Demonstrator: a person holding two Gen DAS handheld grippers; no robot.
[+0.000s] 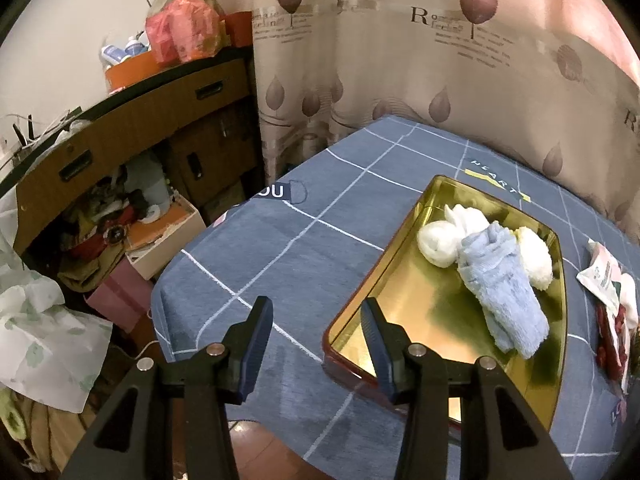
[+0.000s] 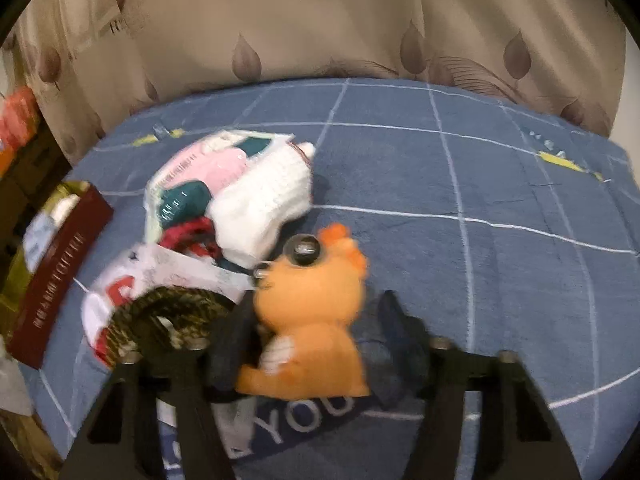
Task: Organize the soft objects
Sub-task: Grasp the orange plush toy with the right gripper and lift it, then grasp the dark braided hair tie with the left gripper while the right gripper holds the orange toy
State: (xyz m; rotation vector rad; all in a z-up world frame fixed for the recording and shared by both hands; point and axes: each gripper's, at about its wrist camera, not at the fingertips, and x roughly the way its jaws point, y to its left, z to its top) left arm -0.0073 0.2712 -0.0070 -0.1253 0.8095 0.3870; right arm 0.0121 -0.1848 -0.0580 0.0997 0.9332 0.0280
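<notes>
Left gripper: jaws standing roughly half open with nothing between them, hanging over the near edge of the bed, just beside the near left corner of the tin.

Right gripper: jaws partly open around the orange plush toy. The left finger looks to be right against the toy's side, the right one shows a sliver of gap, and it's blurry, so I honestly can't tell if it has a real grip.

Tin: gold inside, dark red outside, sitting flat on the blue bedspread. Inside are a rolled light blue towel, a white bundle and a cream one, all bunched at the far end; the near half is bare.

Pile: white knit thing, a plastic packet and a woven ring crowd in just left of the toy.

Open room: loads of bare bedspread right of the toy, and left of the tin up to the bed's edge. The curtain hugs the far side.

Writing: "YOU" and "HEART" on the bedspread, a big "R" on the curtain. The lettering on the tin's side is too blurry to read.
</notes>
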